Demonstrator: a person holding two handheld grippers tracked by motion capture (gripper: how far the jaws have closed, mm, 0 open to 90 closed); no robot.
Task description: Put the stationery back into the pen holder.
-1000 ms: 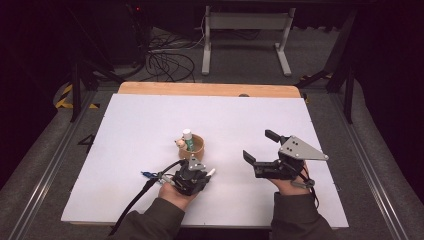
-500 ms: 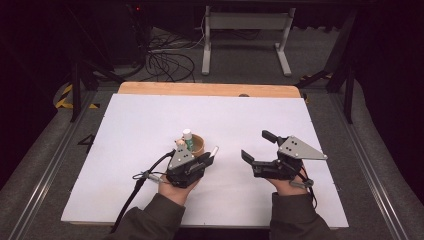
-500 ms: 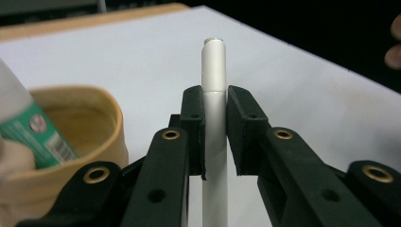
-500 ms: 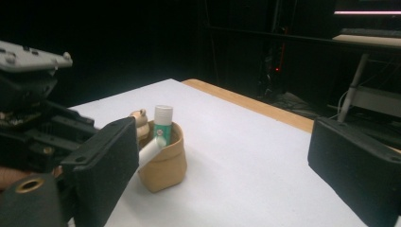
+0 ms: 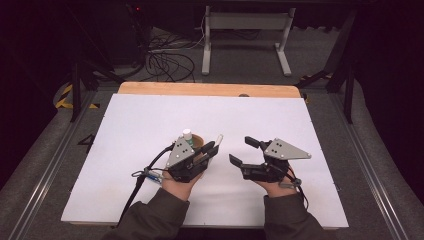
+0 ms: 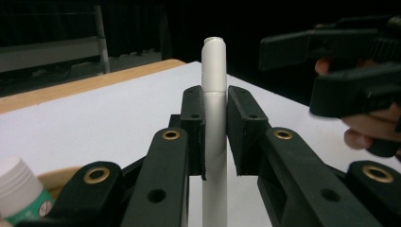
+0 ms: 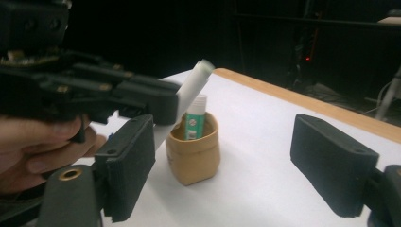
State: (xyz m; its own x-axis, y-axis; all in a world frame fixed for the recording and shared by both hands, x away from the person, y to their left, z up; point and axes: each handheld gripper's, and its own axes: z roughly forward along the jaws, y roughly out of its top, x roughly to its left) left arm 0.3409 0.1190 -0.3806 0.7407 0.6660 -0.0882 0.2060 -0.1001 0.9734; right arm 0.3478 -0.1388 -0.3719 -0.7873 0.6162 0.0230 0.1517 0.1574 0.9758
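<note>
My left gripper (image 5: 211, 149) is shut on a white pen (image 5: 218, 139), holding it just to the right of a small tan cup (image 5: 198, 140). In the left gripper view the pen (image 6: 213, 85) stands upright, pinched between the pads of that gripper (image 6: 215, 124). A glue stick (image 5: 187, 134) with a white cap and green label stands in the cup. My right gripper (image 5: 244, 151) is open to the right of the pen; its jaws have just been closing, with nothing between them. In the right gripper view my gripper (image 7: 229, 165) faces the cup (image 7: 194, 153), the glue stick (image 7: 195, 117) and the pen (image 7: 195, 80).
A white board (image 5: 150, 120) covers the table, with a wooden strip (image 5: 210, 89) along its far edge. The left gripper's cable (image 5: 135, 186) trails toward the near left. Metal stands and cables sit on the floor beyond the table.
The left gripper has risen with the pen, whose tip now stands higher beside the cup. The right gripper has stayed in place and its jaws stand a little narrower.
</note>
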